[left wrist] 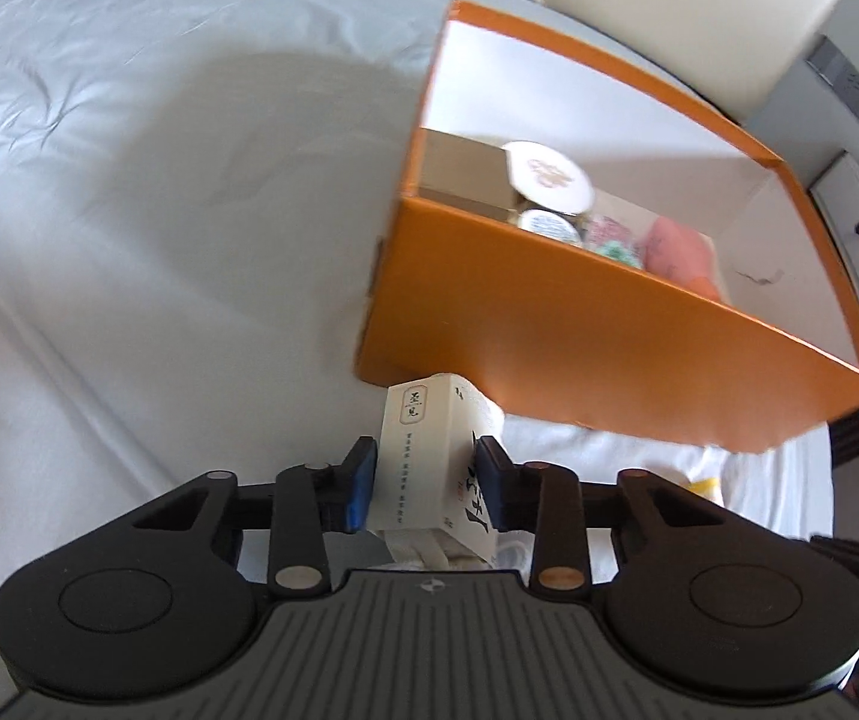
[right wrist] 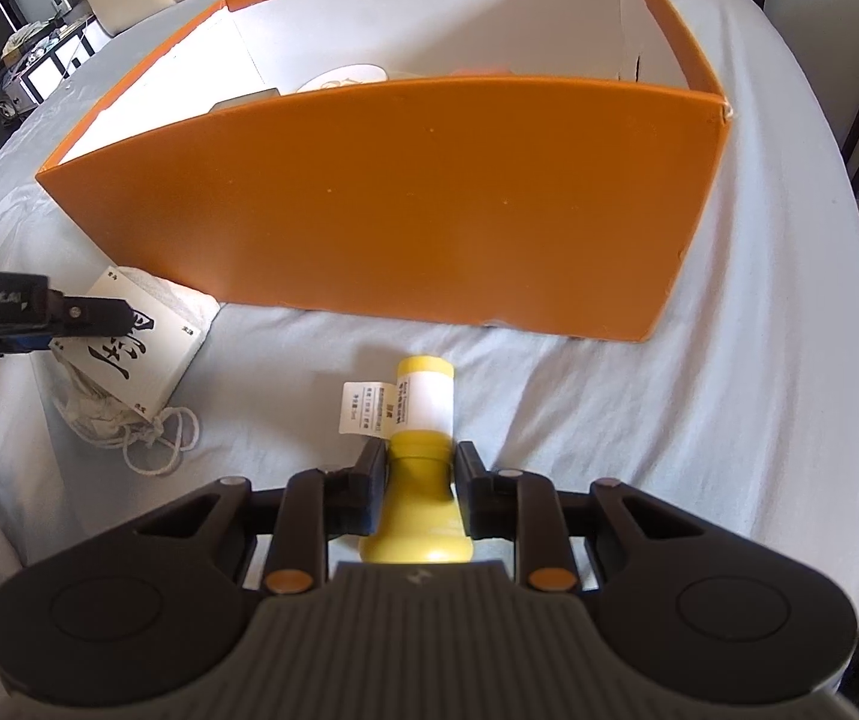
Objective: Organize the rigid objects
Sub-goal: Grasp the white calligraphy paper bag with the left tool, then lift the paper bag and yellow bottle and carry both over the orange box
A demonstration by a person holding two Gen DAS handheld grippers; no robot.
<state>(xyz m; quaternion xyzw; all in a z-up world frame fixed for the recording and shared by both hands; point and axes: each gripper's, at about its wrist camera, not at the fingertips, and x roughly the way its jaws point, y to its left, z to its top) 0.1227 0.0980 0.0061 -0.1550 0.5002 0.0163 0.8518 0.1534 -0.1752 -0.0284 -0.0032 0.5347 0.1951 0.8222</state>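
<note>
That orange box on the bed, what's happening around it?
A person is tidying small items into the orange box, using handheld tongs. The left tongs are clamped on a cream carton with black calligraphy; the right tongs grip a yellow bottle. Both items are outside the box, which already holds several items.

Orange box (right wrist: 405, 192) (white inside), yellow bottle (right wrist: 420, 510), grey sheet (left wrist: 129, 210)

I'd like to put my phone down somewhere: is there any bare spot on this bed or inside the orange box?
The sheet left of the orange box is bare, and so is the box's right end by its wall. The box's left end is crowded with jars. In front of the box lie a cream carton and a yellow bottle, each between gripper pads.
</note>
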